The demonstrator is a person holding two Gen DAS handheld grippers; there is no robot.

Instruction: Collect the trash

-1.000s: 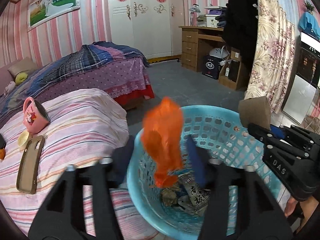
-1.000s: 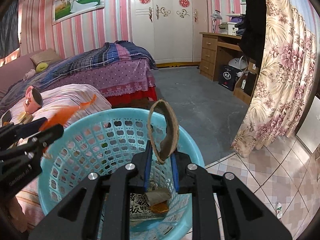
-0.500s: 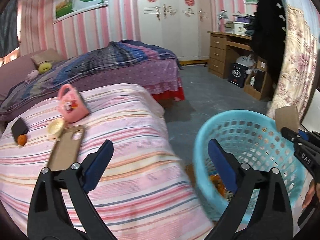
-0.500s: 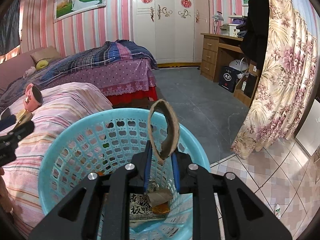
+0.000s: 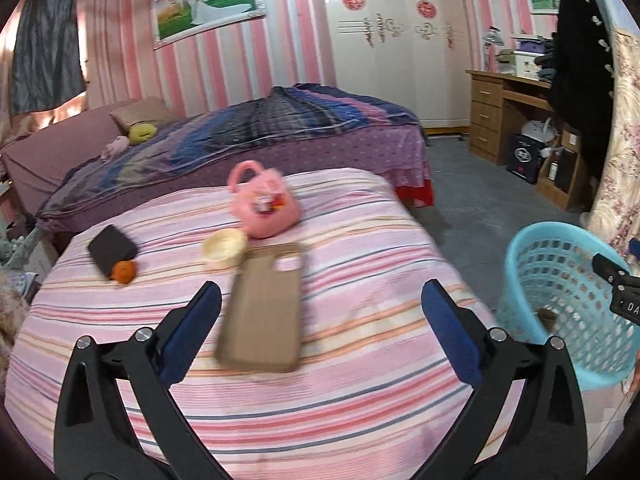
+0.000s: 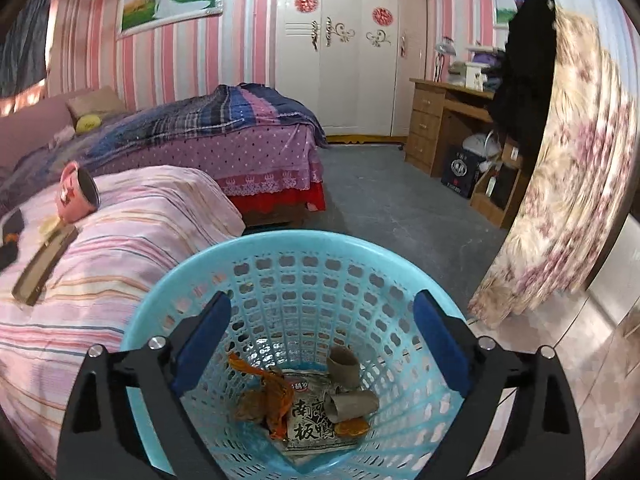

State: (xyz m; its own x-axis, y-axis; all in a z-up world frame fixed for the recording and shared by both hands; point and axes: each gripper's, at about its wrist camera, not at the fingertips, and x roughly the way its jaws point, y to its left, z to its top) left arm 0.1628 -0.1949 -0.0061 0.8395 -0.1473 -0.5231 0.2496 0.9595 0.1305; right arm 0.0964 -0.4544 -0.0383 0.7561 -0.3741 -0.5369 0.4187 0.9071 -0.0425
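left wrist view: the left gripper [image 5: 320,312] has just been opening and is wide apart with nothing in it, over the striped bed [image 5: 360,380]. a brown phone case [image 5: 264,308], pink mug [image 5: 264,200] and small orange [image 5: 124,271] lie there

right wrist view: the right gripper [image 6: 322,340] has just sprung apart, empty, above the blue basket [image 6: 280,248]. cardboard tubes [image 6: 348,388] and wrappers [image 6: 312,420] lie inside

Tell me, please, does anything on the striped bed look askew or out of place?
Yes. The pink mug lies tipped on its side, its mouth facing sideways in the right wrist view. An orange scrap sits against a dark pad, still uncollected. Nothing looks spilled.
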